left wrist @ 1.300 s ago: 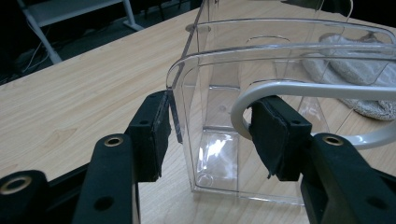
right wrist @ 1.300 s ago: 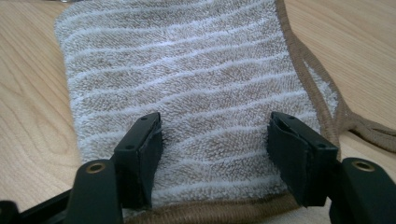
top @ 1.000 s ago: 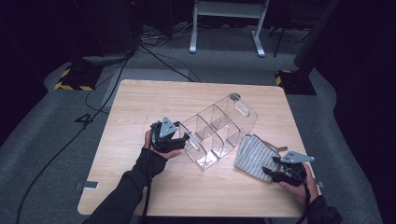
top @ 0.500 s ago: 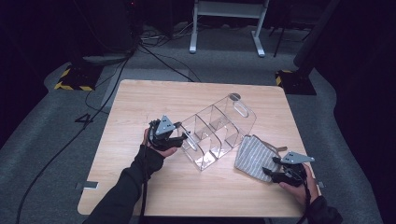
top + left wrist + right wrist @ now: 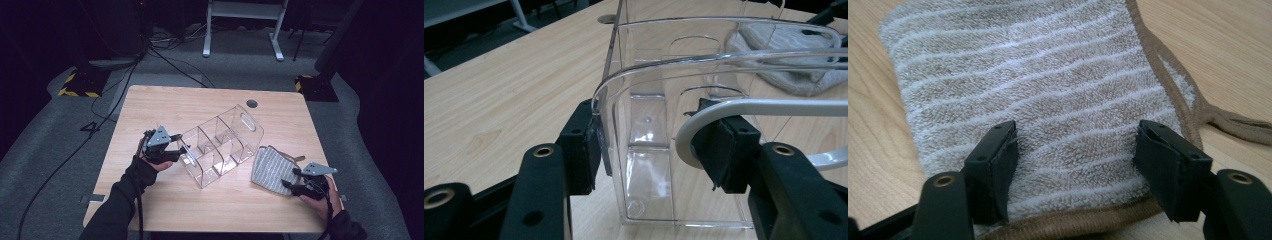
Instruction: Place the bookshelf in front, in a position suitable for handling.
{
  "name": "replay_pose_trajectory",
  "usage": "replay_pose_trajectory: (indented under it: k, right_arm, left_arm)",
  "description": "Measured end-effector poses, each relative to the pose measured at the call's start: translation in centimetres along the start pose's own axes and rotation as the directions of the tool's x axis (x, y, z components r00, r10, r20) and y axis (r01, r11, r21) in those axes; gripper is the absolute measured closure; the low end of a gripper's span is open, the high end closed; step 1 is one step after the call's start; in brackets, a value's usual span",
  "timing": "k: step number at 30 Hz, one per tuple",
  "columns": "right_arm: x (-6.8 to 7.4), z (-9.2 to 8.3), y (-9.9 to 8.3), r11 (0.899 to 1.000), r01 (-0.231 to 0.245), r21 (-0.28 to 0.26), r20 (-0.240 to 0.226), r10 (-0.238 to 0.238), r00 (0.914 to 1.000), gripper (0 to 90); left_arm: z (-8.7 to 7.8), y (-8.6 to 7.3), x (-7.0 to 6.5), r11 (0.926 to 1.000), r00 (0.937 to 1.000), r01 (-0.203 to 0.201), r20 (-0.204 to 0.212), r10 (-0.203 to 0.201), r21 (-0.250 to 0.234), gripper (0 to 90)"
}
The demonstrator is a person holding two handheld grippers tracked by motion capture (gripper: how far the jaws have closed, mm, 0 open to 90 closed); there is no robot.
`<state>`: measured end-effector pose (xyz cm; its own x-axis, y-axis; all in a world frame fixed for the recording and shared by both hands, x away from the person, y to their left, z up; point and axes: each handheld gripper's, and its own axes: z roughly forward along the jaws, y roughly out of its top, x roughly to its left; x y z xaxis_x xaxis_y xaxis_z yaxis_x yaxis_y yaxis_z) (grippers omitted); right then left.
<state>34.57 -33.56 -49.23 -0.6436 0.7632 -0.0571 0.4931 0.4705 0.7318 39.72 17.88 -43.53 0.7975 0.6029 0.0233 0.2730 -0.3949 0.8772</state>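
Fingers of our left gripper (image 5: pixel 651 150) have just closed onto the clear organizer (image 5: pixel 220 145), tilting it; right gripper (image 5: pixel 1078 160) stays spread wide over the striped cloth (image 5: pixel 1033 90).

one clear organiser (image 5: pixel 220 150), one striped cloth (image 5: pixel 272 167)

The left gripper (image 5: pixel 183 148) is pointing right across the table, its jaws having just been closing, pads (image 5: pixel 583 150) now pressing on a wall between them. The right gripper (image 5: pixel 291 176) is pointing left, its jaws having just been opening and standing apart. Both forearms are entering from below.
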Motion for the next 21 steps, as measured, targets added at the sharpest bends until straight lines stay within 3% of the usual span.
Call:
replay_pose_trajectory:
  k: [10, 12, 15, 18, 21]
  right_arm:
    - [-0.8, -1.1, 0.8, 1.0, -0.027, -0.006, 0.059, 0.027, 0.9979, 34.5]
    - [-0.7, -1.9, 1.7, 0.999, -0.027, -0.041, 0.036, 0.028, 0.999, 34.4]
    - [-0.3, -1.8, 2.9, 0.999, -0.003, -0.054, 0.006, 0.003, 1.0, 32.1]
    - [0.0, -0.5, 3.1, 1.0, -0.002, -0.016, -0.029, 0.001, 0.9996, 28.5]
    - [0.1, 0.7, 3.0, 0.999, 0.011, 0.032, -0.022, -0.01, 0.9997, 26.7]
  left_arm:
    - [-1.2, -0.6, 0.0, 0.9999, 0.999, -0.012, 0.043, 0.012, -0.002, 46.9]
    - [-1.1, -0.6, 0.2, 0.9998, 0.9986, -0.018, 0.05, 0.018, -0.002, 46.9]
    - [-0.6, -0.3, 0.6, 0.9996, 0.9973, -0.026, 0.068, 0.026, -0.004, 46.9]
    - [0.1, 0.0, 1.1, 0.9993, 0.995, -0.038, 0.092, 0.039, -0.004, 46.9]
    - [0.7, 0.2, 1.6, 0.9992, 0.9939, -0.038, 0.103, 0.039, -0.009, 46.9]
